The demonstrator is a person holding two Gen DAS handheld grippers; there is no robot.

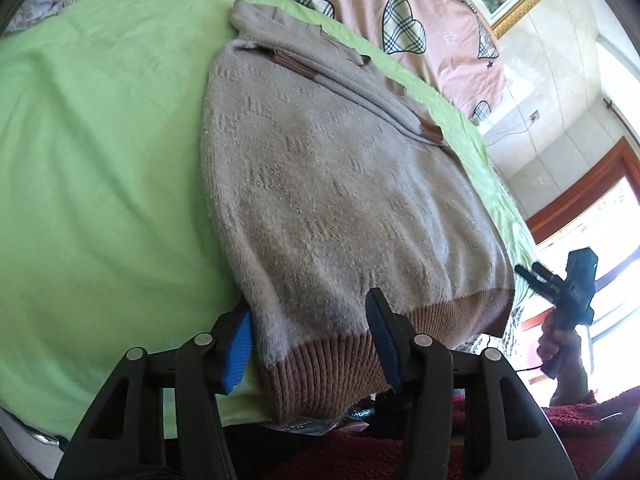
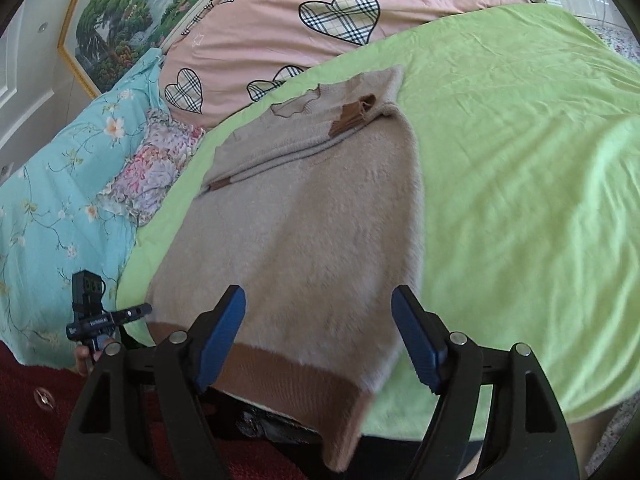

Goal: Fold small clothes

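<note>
A small beige knit sweater (image 1: 332, 200) with a brown ribbed hem lies flat on the green sheet (image 1: 100, 180), sleeves folded across its upper part; it also shows in the right wrist view (image 2: 304, 232). My left gripper (image 1: 310, 338) is open, its blue pads straddling the hem's left corner. My right gripper (image 2: 318, 334) is open, its pads straddling the hem's right part. Each gripper shows in the other's view: the right one (image 1: 568, 284), the left one (image 2: 100, 316).
A pink quilt with plaid hearts (image 2: 320, 16) lies beyond the sweater. A blue floral quilt (image 2: 60, 184) sits at the left. A framed picture (image 2: 132, 12) hangs on the wall. Dark red fabric (image 1: 580, 420) lies below the bed edge.
</note>
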